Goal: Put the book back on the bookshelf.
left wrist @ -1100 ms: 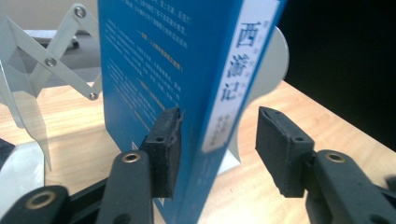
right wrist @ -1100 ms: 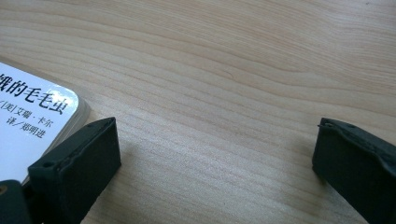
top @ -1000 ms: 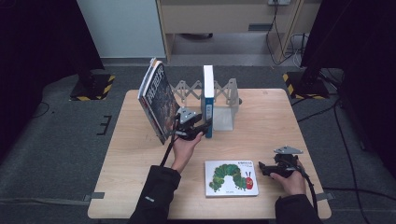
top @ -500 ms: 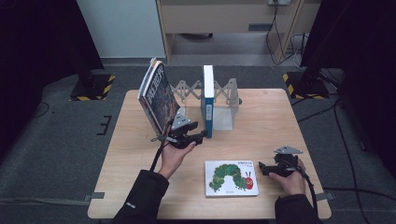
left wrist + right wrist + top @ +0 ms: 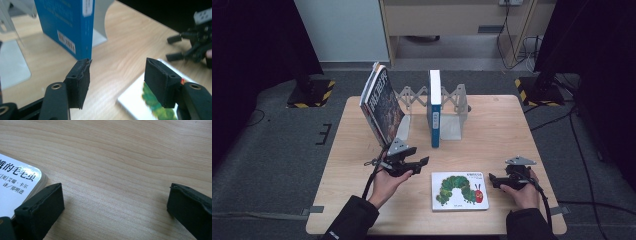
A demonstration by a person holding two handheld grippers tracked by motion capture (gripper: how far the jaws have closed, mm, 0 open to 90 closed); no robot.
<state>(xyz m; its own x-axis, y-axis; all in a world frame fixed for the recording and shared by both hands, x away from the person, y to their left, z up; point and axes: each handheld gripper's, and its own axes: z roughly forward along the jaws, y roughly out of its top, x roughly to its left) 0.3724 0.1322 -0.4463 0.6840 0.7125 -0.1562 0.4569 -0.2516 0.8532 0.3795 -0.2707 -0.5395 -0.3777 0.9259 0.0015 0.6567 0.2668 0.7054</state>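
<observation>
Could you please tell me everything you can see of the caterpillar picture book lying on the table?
The caterpillar picture book is a thin, squarish book with rounded corners and a glossy white cover. It shows a green caterpillar with a red head and a line of print in its upper right corner. It lies flat and closed, face up, on the wooden table near the front edge. The open right hand-held gripper sits just beside its right edge.

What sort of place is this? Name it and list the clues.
Probably a lab or recording room, not a home: a lone wooden table on grey carpet, yellow-and-black striped stand feet on either side, and loose cables along the back wall.
</observation>
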